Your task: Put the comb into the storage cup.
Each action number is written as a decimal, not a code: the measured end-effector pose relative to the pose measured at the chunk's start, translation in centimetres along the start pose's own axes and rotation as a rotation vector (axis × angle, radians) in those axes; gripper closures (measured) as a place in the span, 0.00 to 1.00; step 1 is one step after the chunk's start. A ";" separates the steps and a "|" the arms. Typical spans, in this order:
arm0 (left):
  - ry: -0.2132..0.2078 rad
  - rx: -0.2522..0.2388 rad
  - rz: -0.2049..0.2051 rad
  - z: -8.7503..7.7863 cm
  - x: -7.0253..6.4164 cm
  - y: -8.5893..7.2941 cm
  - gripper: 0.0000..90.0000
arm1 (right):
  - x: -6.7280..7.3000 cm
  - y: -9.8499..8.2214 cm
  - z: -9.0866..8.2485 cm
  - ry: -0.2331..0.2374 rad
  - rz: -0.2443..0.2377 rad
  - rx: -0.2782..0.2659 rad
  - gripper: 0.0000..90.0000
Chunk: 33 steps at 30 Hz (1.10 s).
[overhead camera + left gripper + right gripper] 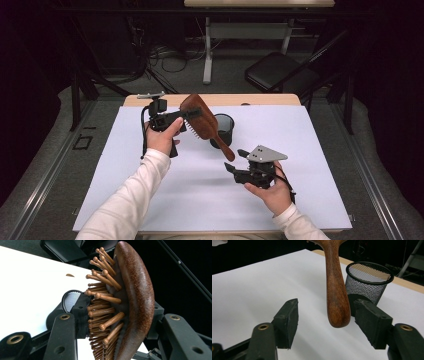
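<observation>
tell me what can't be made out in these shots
- Mesh cup, high view: the hairbrush covers its left side; whether anything is inside cannot be told.
- Hairbrush head, right gripper view: cut off by the top edge.
- Left tool, high view: the jaw behind the brush head is hidden.

White long sleeves (pixel 131 200); black grippers with brass-ringed screws (pixel 263 327) (one grey triangular plate (pixel 266 154)).

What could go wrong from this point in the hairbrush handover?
1. The right hand-held gripper is open around the handle tip with a gap on both sides; closing off-centre might push the hairbrush sideways.
2. The left hand-held gripper clamps the head across its pins and curved back, so the brush may twist or slip.
3. The mesh cup stands just behind the handle and might get knocked.
</observation>
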<state>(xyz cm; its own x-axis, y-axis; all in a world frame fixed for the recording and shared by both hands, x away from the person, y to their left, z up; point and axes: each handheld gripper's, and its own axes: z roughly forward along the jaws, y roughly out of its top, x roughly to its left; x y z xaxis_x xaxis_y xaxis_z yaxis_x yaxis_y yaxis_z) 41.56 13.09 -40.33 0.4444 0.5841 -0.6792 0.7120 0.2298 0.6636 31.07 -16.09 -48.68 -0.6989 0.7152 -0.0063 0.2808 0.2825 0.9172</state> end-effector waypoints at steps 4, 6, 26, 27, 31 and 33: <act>0.007 -0.003 0.007 -0.1 -0.2 0.3 0.56 | -0.2 -0.1 0.2 -0.003 -0.004 0.002 0.37; 0.008 -0.002 0.010 -0.1 -0.3 0.5 0.56 | -0.2 -0.1 0.2 -0.006 0.000 0.009 0.36; 0.022 -0.013 0.025 -0.2 -1.0 1.8 0.56 | 0.0 -0.5 0.4 -0.039 -0.011 0.064 0.24; 0.023 -0.012 0.028 -0.3 -1.0 1.9 0.56 | 0.0 -0.5 0.5 -0.045 -0.013 0.066 0.23; 0.029 -0.016 0.029 -0.3 -1.2 2.2 0.56 | 0.0 -0.6 0.5 -0.063 -0.018 0.075 0.21; 0.032 -0.018 0.034 -0.3 -1.2 2.4 0.56 | 0.0 -0.6 0.5 -0.070 -0.022 0.075 0.21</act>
<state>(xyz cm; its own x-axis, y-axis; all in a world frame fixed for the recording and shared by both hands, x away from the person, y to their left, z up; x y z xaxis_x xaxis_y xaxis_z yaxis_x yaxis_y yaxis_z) 42.55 13.18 -37.80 0.4505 0.6165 -0.6457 0.6867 0.2230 0.6919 31.21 -15.98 -49.45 -0.6585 0.7504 -0.0569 0.3161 0.3444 0.8840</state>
